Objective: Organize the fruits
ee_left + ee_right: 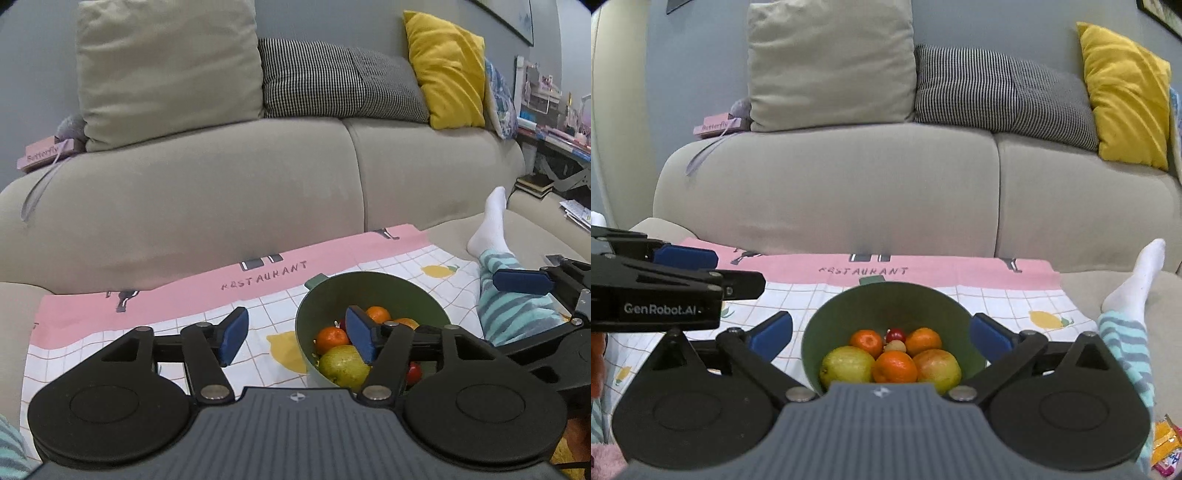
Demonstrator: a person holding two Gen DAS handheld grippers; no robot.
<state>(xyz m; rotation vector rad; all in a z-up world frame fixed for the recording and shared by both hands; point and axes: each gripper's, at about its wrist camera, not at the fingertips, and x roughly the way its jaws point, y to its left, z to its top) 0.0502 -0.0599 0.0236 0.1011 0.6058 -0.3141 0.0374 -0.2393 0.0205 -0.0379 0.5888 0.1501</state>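
Observation:
A green bowl (886,302) stands on a pink and white checked cloth (997,299). It holds three oranges (895,367), a yellow-green pear (846,363), a reddish-yellow apple (936,369) and a small red fruit (895,335). My right gripper (881,334) is open and empty, its pads either side of the bowl's near part. My left gripper (297,338) is open and empty, to the left of the bowl (369,291), its right pad over the rim. The pear (343,363) and oranges (331,339) show there.
A beige sofa (831,192) with cushions rises behind the cloth. A person's leg in striped trousers and white sock (1137,280) lies to the right of the bowl. The left gripper's body (657,295) reaches in at the left of the right wrist view.

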